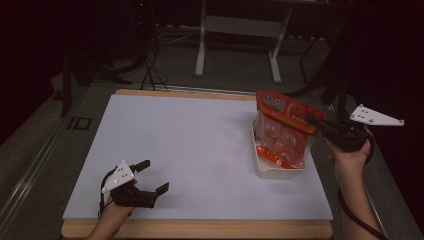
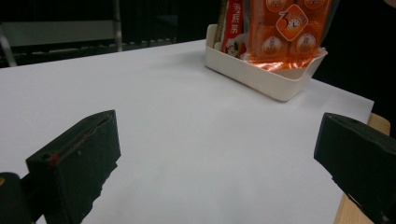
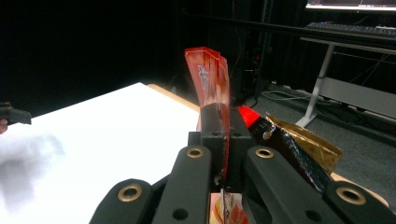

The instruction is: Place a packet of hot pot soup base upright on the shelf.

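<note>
An orange snack bag (image 1: 281,136) with round printed pieces stands upright in a cream bin (image 1: 272,172) at the table's right side. My right gripper (image 1: 313,121) comes in from the right and is shut on the bag's red top seal. The right gripper view shows that seal (image 3: 208,74) rising from between the closed jaws (image 3: 224,119). At the table's front left my left gripper (image 1: 155,176) rests low over the white surface, open, with nothing between its jaws. From the left gripper (image 2: 217,158) the bin (image 2: 261,77) and the bag (image 2: 285,28) lie far ahead.
A second red and white packet (image 2: 232,28) leans in the bin beside the bag, and a dark packet with gold lining (image 3: 299,144) lies just right of my right jaws. The white tabletop (image 1: 190,145) has a wooden rim. A desk frame (image 1: 237,30) stands behind.
</note>
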`<action>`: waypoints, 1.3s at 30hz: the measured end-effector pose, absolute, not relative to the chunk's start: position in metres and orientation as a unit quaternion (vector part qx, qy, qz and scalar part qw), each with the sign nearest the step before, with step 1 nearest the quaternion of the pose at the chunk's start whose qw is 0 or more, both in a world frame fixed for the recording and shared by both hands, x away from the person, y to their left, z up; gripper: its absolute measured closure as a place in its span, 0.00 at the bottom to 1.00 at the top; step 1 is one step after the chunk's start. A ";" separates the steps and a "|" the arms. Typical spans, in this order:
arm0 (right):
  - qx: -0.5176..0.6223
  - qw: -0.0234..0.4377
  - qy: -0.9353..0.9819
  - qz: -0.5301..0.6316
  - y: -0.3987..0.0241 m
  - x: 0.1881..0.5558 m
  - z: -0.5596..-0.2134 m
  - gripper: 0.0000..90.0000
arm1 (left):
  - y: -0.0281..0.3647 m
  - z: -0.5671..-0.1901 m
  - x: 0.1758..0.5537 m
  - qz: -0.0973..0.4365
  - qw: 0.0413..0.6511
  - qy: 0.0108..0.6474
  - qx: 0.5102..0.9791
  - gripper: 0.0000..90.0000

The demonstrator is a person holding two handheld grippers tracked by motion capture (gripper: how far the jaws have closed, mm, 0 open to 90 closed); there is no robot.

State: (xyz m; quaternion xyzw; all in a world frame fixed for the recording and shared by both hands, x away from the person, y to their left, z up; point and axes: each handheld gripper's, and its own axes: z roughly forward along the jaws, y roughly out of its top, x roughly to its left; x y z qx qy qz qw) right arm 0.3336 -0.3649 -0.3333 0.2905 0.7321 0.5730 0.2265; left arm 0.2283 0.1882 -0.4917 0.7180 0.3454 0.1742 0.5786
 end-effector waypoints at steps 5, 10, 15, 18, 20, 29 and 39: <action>0.296 0.215 0.732 0.574 -0.368 0.332 -0.340 1.00 | 0.186 -0.493 0.230 0.171 0.577 0.345 0.721 0.01; 0.301 0.201 0.738 0.570 -0.366 0.333 -0.351 1.00 | 0.183 -0.495 0.229 0.168 0.574 0.342 0.725 0.01; 0.314 0.204 0.739 0.560 -0.370 0.331 -0.365 1.00 | 0.184 -0.495 0.229 0.168 0.573 0.344 0.725 0.01; 0.322 0.199 0.733 0.566 -0.377 0.328 -0.372 1.00 | 0.184 -0.496 0.230 0.166 0.571 0.348 0.725 0.01; 0.330 0.201 0.730 0.564 -0.381 0.327 -0.375 1.00 | 0.183 -0.497 0.230 0.165 0.570 0.345 0.727 0.01; 0.349 0.216 0.708 0.575 -0.391 0.321 -0.371 0.78 | 0.183 -0.498 0.230 0.162 0.572 0.346 0.726 0.01; 0.330 0.237 0.701 0.586 -0.373 0.308 -0.344 0.59 | 0.182 -0.499 0.229 0.161 0.571 0.344 0.728 0.01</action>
